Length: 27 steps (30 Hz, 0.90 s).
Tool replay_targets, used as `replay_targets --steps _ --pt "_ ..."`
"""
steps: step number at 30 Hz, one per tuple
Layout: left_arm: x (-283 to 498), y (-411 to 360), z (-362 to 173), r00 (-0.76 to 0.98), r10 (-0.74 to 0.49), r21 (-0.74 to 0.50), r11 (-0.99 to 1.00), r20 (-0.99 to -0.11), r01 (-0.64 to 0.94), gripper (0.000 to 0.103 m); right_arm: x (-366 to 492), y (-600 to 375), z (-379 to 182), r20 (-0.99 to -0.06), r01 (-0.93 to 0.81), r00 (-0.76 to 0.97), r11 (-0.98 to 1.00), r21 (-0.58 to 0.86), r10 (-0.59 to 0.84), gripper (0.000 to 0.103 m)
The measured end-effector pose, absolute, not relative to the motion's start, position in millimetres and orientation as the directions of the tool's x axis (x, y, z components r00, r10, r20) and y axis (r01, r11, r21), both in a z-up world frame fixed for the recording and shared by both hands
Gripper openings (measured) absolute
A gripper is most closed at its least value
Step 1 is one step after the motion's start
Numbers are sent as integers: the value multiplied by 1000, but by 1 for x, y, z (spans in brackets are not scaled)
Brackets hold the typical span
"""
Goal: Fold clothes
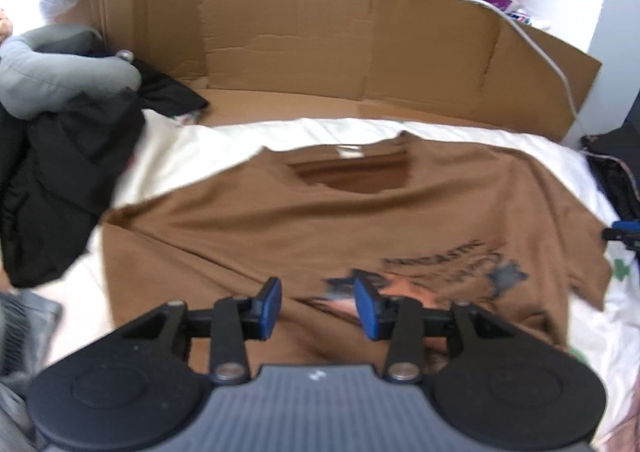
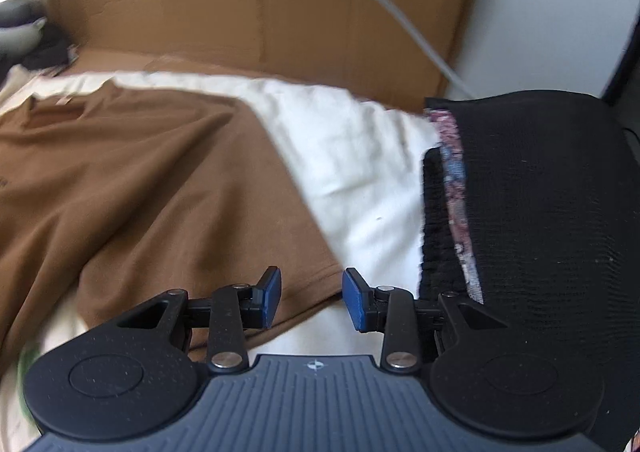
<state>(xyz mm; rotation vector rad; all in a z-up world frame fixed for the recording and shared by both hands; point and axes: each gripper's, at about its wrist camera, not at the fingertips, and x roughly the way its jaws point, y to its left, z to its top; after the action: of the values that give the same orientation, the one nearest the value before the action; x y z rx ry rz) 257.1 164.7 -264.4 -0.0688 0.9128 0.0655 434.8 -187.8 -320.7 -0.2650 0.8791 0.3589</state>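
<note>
You are working over a white sheet that is backed by cardboard panels. The brown T-shirt is lying spread flat on the sheet, collar toward the cardboard. A black garment pile is crowding its left side; a black knit garment is lying just beside its right sleeve. Your left claw is hovering released over the printed chest. Your right claw is standing released over the sleeve hem.

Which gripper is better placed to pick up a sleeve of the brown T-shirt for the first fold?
Right, probably: the right gripper hangs open over the brown T-shirt sleeve hem; the left gripper is open over its chest print.
</note>
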Motion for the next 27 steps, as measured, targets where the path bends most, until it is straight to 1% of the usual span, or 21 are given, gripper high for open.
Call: replay_targets --steps 3,5,7,10,17,22,23,25,26,27 --pt "257 147 -272 611 4 -65 994 -792 -90 43 440 -187 -326 -794 -389 585 916 -97 164 41" --pt "261 129 -273 589 4 -46 996 -808 -70 43 443 -185 -332 -802 -388 579 915 -113 146 41" --pt "264 111 -268 604 -9 -39 999 -797 -35 43 446 -183 -337 -808 -380 573 918 -112 139 41" --pt "270 91 -263 631 -98 -105 994 -770 26 43 450 -183 -338 -815 -350 564 933 -87 135 42" --pt "279 42 -265 625 -198 -140 980 -755 141 43 453 -184 -342 -821 -317 558 945 -77 120 49" --pt "271 25 -274 600 -237 -149 970 -764 193 43 450 -190 -342 -812 -297 565 954 -39 143 50" --pt "270 24 -277 594 -238 -155 970 -768 189 43 449 -191 -342 -810 -291 568 956 -33 145 48" --pt "269 25 -282 581 -239 -170 970 -778 172 43 447 -189 -341 -810 -291 566 956 -23 153 38" --pt "269 27 -285 572 -241 -184 970 -784 156 43 446 -187 -340 -808 -302 567 953 -23 160 24" --pt "270 28 -286 568 -244 -196 970 -786 145 43 445 -185 -338 -806 -313 568 949 -23 168 14"
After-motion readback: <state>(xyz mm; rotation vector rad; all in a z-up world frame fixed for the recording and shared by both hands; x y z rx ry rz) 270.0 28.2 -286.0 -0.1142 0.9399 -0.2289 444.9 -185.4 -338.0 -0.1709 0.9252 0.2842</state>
